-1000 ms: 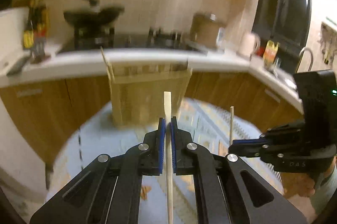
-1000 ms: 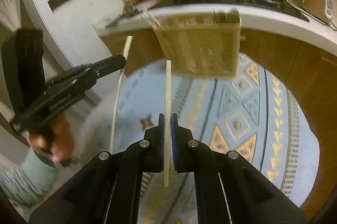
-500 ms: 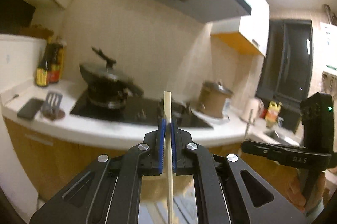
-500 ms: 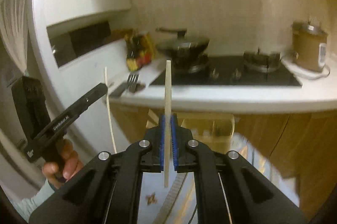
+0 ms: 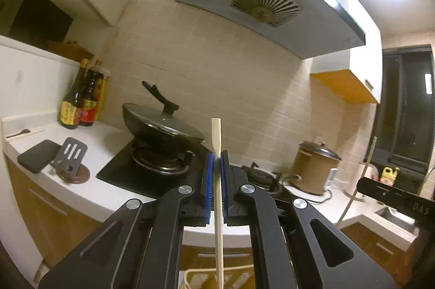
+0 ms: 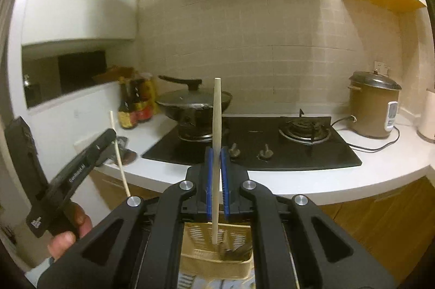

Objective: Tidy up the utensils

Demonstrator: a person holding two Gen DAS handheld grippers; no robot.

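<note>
White counter (image 6: 272,180) along a tiled wall, hob (image 6: 272,147) mid-counter: 1 lidded wok (image 6: 194,101) on the hob's left burner, 1 cooker (image 6: 373,108) at the right end, bottles at the left end, 2 chopsticks held upright, left gripper (image 5: 216,166) pinching one (image 5: 217,180), right gripper (image 6: 216,161) the other (image 6: 216,139).

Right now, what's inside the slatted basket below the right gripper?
The basket shows dark utensil handles near its right side. The right gripper, shut on a chopstick, covers most of the basket, so the remaining contents can't be seen.
</note>
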